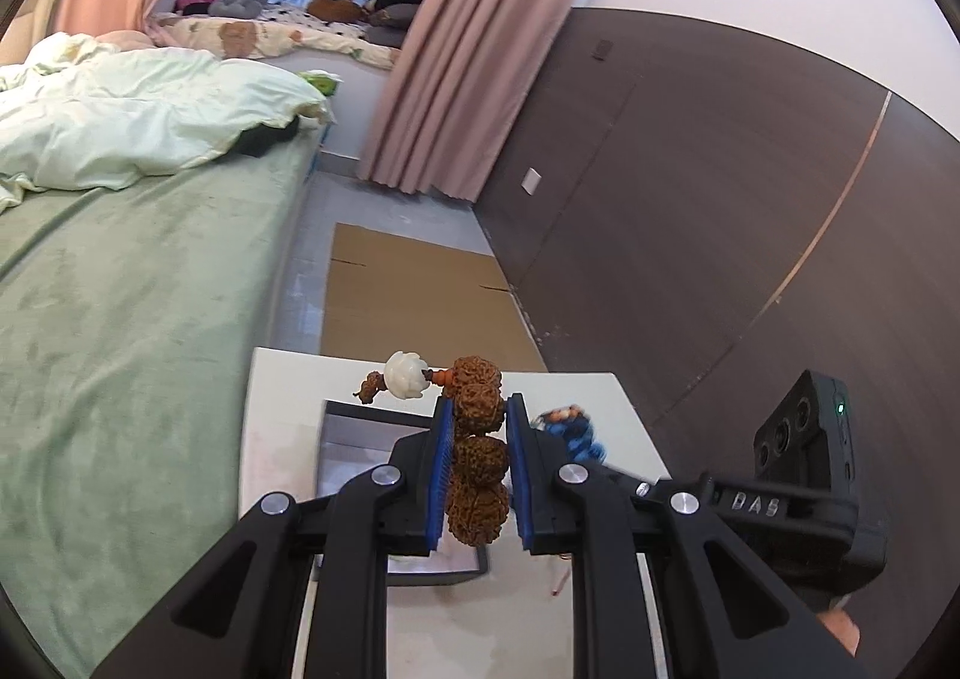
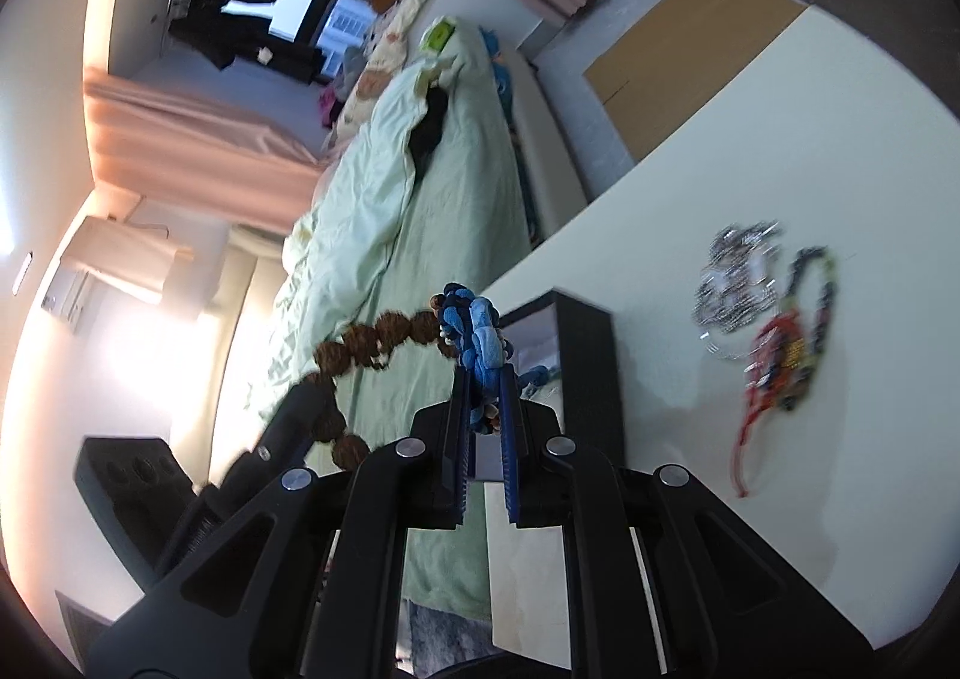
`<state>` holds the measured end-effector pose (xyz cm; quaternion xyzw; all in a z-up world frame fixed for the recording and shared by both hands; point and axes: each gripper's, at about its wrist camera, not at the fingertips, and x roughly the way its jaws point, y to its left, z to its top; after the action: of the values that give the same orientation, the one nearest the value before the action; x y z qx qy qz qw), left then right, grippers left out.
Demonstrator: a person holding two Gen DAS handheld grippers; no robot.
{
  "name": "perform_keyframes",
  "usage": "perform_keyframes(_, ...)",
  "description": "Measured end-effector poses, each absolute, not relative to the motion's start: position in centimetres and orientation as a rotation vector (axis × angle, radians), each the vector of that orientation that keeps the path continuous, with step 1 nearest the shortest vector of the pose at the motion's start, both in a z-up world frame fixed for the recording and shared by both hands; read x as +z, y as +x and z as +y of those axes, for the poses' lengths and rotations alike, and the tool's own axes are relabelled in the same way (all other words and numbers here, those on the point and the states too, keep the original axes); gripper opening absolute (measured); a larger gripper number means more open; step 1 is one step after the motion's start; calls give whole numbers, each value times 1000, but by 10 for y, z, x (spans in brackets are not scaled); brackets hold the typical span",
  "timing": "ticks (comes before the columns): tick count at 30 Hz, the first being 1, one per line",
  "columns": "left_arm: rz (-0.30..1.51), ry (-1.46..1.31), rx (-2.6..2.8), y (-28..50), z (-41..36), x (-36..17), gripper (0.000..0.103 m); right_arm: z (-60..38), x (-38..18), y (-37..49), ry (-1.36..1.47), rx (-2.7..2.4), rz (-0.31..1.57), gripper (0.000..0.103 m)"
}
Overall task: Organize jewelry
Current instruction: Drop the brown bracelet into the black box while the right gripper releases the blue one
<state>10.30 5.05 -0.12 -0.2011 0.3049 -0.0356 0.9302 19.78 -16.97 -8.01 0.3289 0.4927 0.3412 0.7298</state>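
My left gripper [image 1: 478, 409] is shut on a bracelet of big brown knobbly beads [image 1: 477, 457] with a white carved bead [image 1: 407, 376], held above a dark open box [image 1: 360, 427] on the white table [image 1: 282, 439]. My right gripper [image 2: 485, 373] is shut on a blue beaded bracelet [image 2: 477, 328], held over the same black box [image 2: 585, 343]. The brown bracelet [image 2: 366, 346] also shows in the right wrist view, with the left gripper's finger [image 2: 288, 427] on it. The blue bracelet [image 1: 573, 430] shows blurred in the left wrist view.
A silver chain [image 2: 735, 274], a dark beaded necklace [image 2: 819, 295] and a red-and-gold piece [image 2: 774, 361] lie on the white table [image 2: 780, 499]. A green bed [image 1: 120, 319] runs beside the table. Flat cardboard [image 1: 414, 307] lies on the floor by a dark wall.
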Motion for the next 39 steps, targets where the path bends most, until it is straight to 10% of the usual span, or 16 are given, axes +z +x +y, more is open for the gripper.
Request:
perform_keyframes(4,625,-417,-45,100,63,-2,16,-149,-94,198,714,748,1146,13)
perform_keyframes(10,653,-432,-45,100,64,-10,16,-147,-95,196,704,723,1139,62)
perform_keyframes(19,709,-429,-66,114,49,-28,17,-175,-90,198,692,640,1103,62)
perform_keyframes(27,731,-429,15,118,57,-41,53,-199,-85,201,699,616,1088,62)
perform_keyframes(39,741,-410,-49,121,28,-44,54,-242,-87,203,553,501,1114,62)
